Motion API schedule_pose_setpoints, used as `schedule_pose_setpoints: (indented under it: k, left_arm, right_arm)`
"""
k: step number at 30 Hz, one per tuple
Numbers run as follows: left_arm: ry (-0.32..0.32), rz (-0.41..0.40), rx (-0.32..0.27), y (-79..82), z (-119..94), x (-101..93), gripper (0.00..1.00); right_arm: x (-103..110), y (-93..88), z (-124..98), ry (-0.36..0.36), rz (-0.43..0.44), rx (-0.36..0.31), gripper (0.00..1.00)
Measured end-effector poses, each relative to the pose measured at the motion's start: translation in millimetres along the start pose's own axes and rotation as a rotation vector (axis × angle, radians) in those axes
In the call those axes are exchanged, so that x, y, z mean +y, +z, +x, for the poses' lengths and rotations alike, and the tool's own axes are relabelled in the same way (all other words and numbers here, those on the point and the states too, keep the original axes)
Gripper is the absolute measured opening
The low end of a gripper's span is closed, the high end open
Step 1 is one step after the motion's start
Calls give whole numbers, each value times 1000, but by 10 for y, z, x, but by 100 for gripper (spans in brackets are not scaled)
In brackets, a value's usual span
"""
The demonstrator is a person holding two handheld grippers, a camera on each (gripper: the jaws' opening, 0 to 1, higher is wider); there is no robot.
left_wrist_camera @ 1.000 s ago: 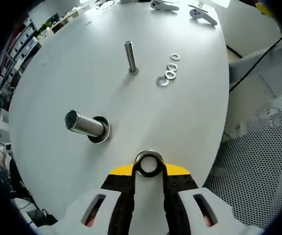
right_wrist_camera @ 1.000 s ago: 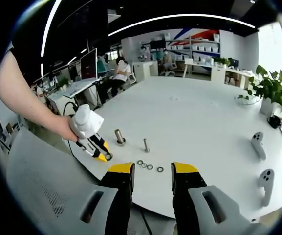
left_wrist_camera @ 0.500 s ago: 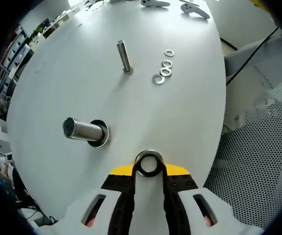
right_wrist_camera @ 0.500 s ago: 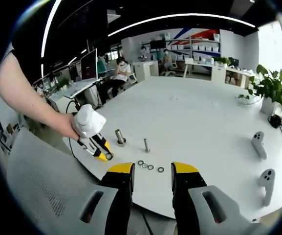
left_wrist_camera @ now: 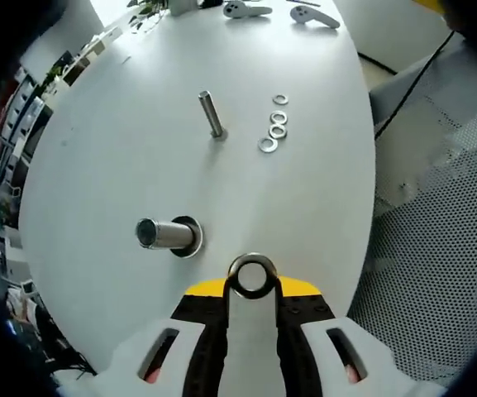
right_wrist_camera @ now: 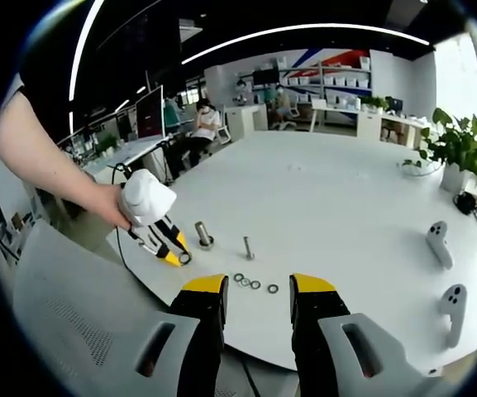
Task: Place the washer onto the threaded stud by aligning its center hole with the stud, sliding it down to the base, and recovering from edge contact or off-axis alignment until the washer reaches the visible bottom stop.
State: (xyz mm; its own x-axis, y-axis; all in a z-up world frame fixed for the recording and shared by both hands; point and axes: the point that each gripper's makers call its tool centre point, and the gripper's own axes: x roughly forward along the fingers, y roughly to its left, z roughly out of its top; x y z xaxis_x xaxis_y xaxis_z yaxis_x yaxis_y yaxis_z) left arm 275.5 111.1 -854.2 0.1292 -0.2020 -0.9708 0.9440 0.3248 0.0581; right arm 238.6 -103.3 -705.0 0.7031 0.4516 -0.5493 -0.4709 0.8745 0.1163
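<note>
Washer (left_wrist_camera: 252, 275), clamped in left gripper (left_wrist_camera: 252, 285) jaws, has neared the thick stud (left_wrist_camera: 168, 235); right gripper (right_wrist_camera: 255, 299) jaws apart.

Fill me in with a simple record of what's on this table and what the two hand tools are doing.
left gripper: shut on a washer, short of the thick stud
right gripper: open, holds nothing
thick threaded stud: upright on a round base, bare
thin stud: upright, bare
loose washers: four in a row beside the thin stud
table: white, round
controllers: two, at the far edge
</note>
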Motion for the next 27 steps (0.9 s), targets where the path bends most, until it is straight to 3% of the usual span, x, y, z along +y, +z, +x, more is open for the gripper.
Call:
schedule_pose_setpoints:
  k: [14, 27]
  left_arm:
    - [40, 9, -36, 83, -242, 201, 19]
    - [89, 30, -88, 270, -477, 426, 19]
  right_arm:
    - [8, 0, 6, 7, -1, 0, 32]
    - [13, -4, 10, 9, -1, 3, 32]
